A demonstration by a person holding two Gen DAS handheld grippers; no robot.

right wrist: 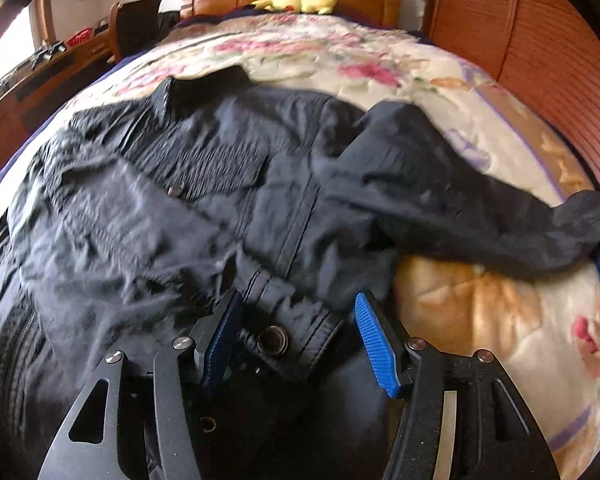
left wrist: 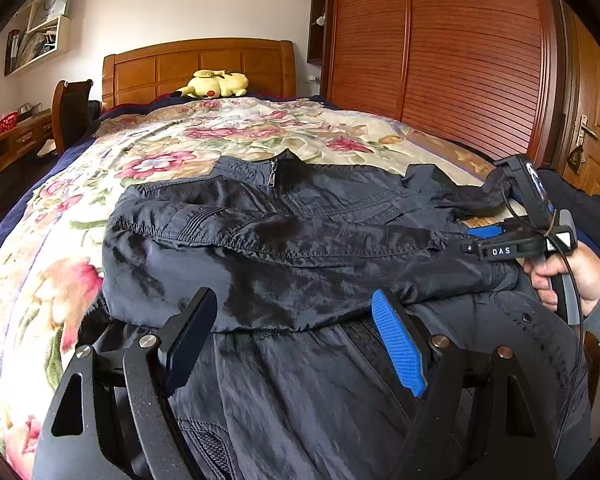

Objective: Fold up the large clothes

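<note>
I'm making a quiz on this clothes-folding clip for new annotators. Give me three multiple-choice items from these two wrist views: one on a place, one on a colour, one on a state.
1. Where does the yellow plush toy lie?
A. at the head of the bed, by the headboard
B. on the jacket
C. on the desk

2. What colour are the ribbed pads on the gripper fingers?
A. red
B. blue
C. white

3. How does the jacket's sleeve on the wardrobe side lie?
A. folded across the chest
B. tucked under the body
C. stretched out sideways over the floral quilt

Answers:
1 A, the toy rests against the wooden headboard.
2 B, the ribbed faces show bright blue in both views.
3 C, the right wrist view shows it extending away from the dark jacket.
</note>
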